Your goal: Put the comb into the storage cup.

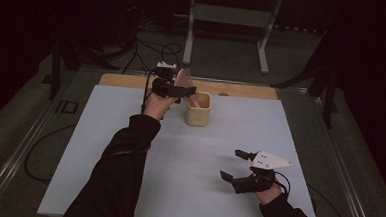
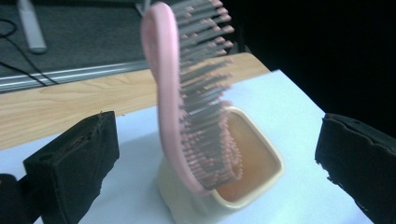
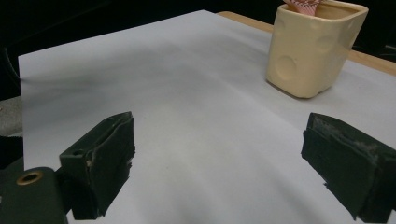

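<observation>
Two grippers work at the table. Far side, the left gripper has its fingers spread wide around a pink hairbrush, not touching it; the brush stands in a cream cup. Near right, the right gripper hovers with wide, empty fingers.

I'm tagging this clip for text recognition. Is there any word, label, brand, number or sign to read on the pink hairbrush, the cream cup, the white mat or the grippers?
None can be read.
Pink hairbrush: plain back, no print seen.
Cream cup: round dimples, no lettering.
White mat: blank.
Left gripper and right gripper: black pads without marks.
</observation>
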`<action>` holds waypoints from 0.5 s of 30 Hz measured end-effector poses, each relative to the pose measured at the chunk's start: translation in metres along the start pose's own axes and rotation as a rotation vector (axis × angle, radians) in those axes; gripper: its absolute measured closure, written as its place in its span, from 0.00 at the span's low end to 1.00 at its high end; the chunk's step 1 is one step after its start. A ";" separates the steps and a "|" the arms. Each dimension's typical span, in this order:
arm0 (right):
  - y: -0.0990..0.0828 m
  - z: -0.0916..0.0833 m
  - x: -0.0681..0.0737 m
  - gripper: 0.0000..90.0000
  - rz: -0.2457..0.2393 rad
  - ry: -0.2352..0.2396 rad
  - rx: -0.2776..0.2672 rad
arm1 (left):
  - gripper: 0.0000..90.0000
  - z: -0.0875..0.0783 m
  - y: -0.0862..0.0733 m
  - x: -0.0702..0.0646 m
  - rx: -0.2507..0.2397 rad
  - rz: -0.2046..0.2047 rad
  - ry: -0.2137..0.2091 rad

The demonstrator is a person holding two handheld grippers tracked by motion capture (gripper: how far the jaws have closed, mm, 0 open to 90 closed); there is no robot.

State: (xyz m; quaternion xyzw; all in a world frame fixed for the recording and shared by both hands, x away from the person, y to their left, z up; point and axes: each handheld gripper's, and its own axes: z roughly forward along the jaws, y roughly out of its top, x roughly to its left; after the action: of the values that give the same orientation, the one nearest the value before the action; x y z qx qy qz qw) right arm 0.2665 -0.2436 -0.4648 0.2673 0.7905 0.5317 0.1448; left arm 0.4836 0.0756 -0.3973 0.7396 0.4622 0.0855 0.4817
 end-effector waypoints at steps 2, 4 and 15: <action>0.000 0.000 0.000 0.10 -0.002 0.000 -0.002 | 0.00 -0.001 -0.001 0.000 -0.002 0.010 0.001; 0.000 0.000 0.000 0.10 0.001 -0.001 -0.002 | 0.00 -0.002 -0.001 0.001 -0.005 0.017 -0.005; -0.001 0.001 -0.001 0.10 0.005 0.002 0.000 | 0.00 -0.011 -0.007 0.006 0.043 0.096 -0.040</action>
State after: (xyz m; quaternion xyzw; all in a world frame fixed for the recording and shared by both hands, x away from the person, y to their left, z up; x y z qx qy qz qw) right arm 0.2678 -0.2435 -0.4658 0.2688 0.7899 0.5324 0.1424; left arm 0.4767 0.0873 -0.3988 0.7727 0.4182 0.0836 0.4703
